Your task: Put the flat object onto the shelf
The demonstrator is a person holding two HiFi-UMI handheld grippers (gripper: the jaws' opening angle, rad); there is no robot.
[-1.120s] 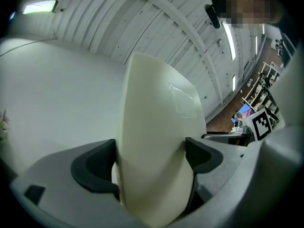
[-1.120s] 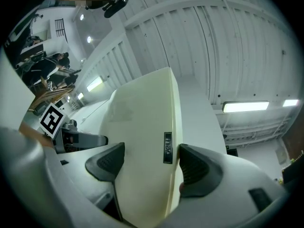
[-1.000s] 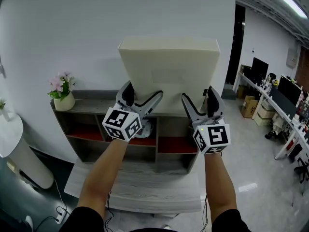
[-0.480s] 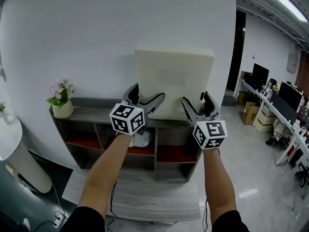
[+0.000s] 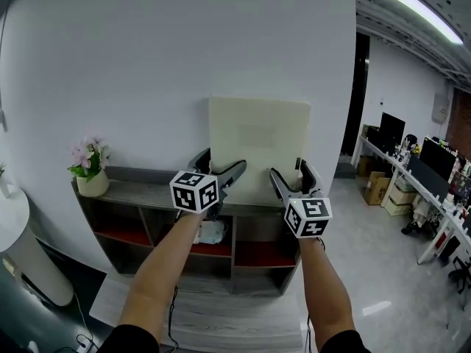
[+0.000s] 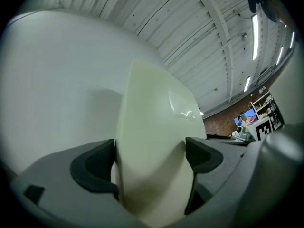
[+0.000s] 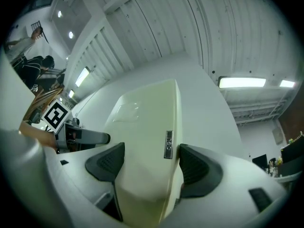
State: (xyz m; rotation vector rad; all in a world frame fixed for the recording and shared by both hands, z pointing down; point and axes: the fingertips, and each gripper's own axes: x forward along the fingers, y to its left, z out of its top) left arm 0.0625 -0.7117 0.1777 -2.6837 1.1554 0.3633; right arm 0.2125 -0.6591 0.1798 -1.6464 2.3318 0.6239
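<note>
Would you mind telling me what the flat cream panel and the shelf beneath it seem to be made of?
The flat cream panel looks like foam or a padded cushion in a matte cover: thick, rounded edges, a small sewn-looking tag on its side. The shelf looks like matte grey wood-grain laminate board, though solid wood cannot be ruled out.

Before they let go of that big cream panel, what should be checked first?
1. Is the left gripper shut on the cream panel? Ok.
2. Is the right gripper shut on it? Ok.
3. Is the panel upright? Ok.
4. Does its bottom edge rest on the shelf? Cannot tell; the grippers hide it.
5. Is the flower pot apart from the panel? Ok, it stands at the shelf's left end.
</note>
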